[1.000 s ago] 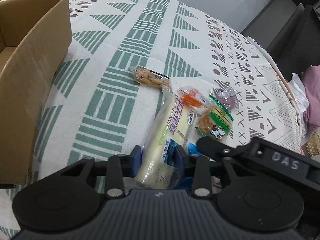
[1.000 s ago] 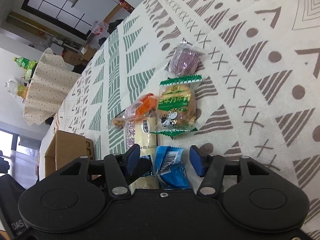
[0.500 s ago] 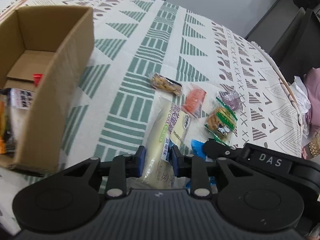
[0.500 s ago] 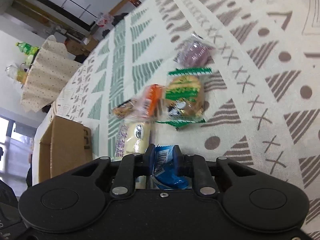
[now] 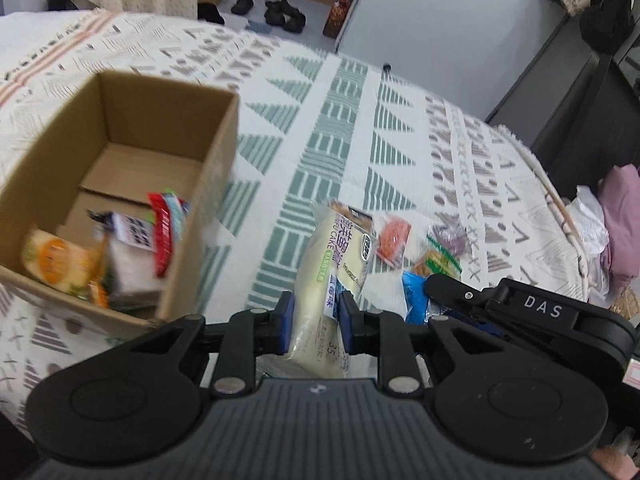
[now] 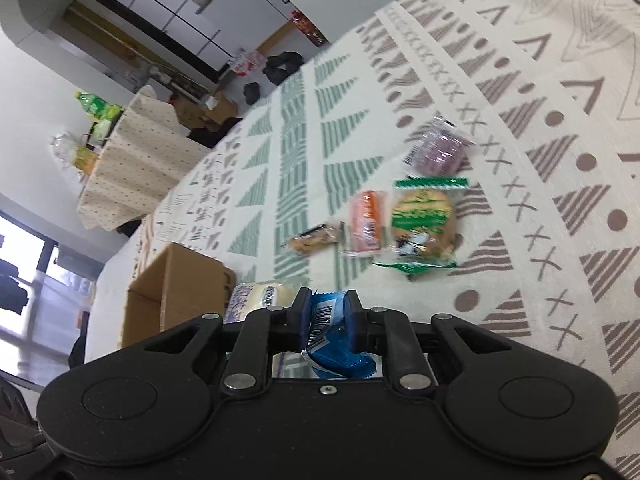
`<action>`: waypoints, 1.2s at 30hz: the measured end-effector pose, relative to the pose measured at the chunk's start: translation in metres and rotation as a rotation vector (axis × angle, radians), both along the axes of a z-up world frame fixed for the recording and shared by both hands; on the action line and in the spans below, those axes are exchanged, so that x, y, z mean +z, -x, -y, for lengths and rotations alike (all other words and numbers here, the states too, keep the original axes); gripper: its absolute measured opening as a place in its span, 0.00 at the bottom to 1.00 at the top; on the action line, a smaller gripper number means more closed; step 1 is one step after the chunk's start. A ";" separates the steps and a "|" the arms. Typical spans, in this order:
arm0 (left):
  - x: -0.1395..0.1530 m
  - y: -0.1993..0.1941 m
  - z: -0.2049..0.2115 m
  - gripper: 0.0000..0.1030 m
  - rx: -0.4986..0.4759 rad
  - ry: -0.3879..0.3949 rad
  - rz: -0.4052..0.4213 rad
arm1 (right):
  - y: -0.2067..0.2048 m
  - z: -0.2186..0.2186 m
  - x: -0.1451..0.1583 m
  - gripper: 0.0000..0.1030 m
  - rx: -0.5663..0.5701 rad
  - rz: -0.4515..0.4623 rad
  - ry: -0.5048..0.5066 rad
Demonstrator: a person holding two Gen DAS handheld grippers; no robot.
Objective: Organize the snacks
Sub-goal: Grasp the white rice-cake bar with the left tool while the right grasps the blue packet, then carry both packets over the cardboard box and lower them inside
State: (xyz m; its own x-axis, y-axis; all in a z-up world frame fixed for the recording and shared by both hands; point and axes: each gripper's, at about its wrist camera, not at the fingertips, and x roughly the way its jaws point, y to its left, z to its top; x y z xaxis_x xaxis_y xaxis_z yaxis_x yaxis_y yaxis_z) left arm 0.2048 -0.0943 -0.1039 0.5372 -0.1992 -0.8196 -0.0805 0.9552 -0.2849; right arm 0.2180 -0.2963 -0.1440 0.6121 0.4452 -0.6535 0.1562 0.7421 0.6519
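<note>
Left wrist view shows our left gripper [image 5: 314,322] with its jaws closed on the long cake packet [image 5: 340,256], which hangs in the air just right of the open cardboard box [image 5: 200,216]. In the right wrist view our right gripper [image 6: 327,322] has its jaws closed on the blue snack packet [image 6: 332,340], also off the patterned bed cover [image 6: 520,160]. The box stands on this cover and already holds several snacks at its near end. We judge that the step in hand is to carry both packets over the box. To do it well, we should bring the cake packet above the free far part of the box, lower it past the wall, and only then let go. The orange packet [image 6: 366,222], the green cookie packet [image 6: 424,220], the purple packet [image 6: 438,152] and the small brown packet [image 6: 314,238] lie on the cover.
</note>
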 end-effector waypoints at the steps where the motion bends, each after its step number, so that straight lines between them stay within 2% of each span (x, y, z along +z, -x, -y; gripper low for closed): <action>1: 0.006 0.002 -0.004 0.22 0.006 0.000 0.011 | 0.000 -0.002 0.003 0.17 0.003 0.011 -0.003; 9: 0.048 0.011 -0.046 0.22 0.083 -0.010 0.092 | 0.005 -0.025 0.028 0.17 0.041 0.085 -0.009; 18: 0.077 0.025 -0.098 0.22 0.170 -0.024 0.156 | 0.013 -0.051 0.059 0.17 0.084 0.196 -0.018; 32: 0.084 0.028 -0.158 0.21 0.255 0.000 0.177 | 0.020 -0.098 0.079 0.17 0.167 0.305 -0.011; 34: 0.082 0.027 -0.162 0.19 0.256 0.008 0.174 | 0.020 -0.104 0.079 0.17 0.167 0.302 0.005; 36: 0.079 0.024 -0.166 0.12 0.258 0.016 0.172 | 0.019 -0.109 0.078 0.17 0.174 0.305 0.006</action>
